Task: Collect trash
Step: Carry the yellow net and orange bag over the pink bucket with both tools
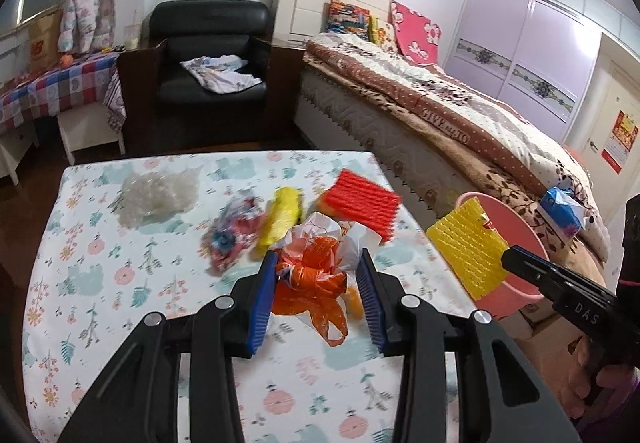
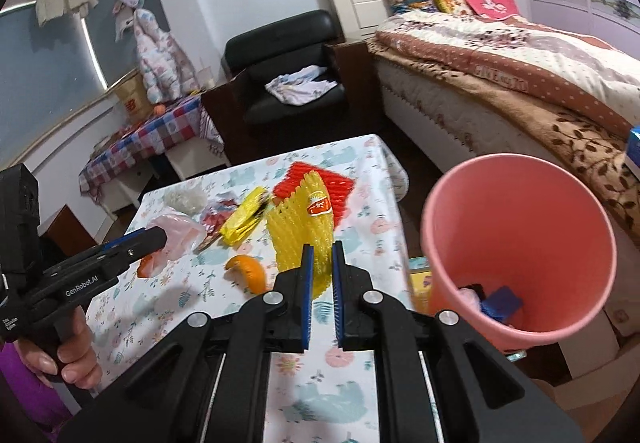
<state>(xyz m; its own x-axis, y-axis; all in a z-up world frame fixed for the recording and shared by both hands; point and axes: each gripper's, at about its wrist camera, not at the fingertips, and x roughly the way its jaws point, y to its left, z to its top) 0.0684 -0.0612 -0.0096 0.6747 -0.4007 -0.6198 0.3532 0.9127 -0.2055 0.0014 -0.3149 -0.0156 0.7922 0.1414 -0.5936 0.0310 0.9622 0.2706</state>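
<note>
My left gripper (image 1: 320,263) is open around a crumpled orange and white plastic bag (image 1: 316,275) on the table; whether its pads touch the bag I cannot tell. It also shows in the right wrist view (image 2: 154,237). My right gripper (image 2: 321,249) is shut on a yellow foam net (image 2: 300,231) and holds it above the table's right edge, beside the pink bin (image 2: 516,243). The net (image 1: 468,255) and the bin (image 1: 516,219) also show in the left wrist view. Some trash lies at the bin's bottom.
On the floral table (image 1: 120,303) lie a red foam net (image 1: 362,203), a yellow wrapper (image 1: 280,219), a red-blue wrapper (image 1: 232,235), clear crumpled plastic (image 1: 156,195) and an orange peel (image 2: 248,271). A bed (image 1: 460,115) stands to the right, an armchair (image 1: 212,55) behind.
</note>
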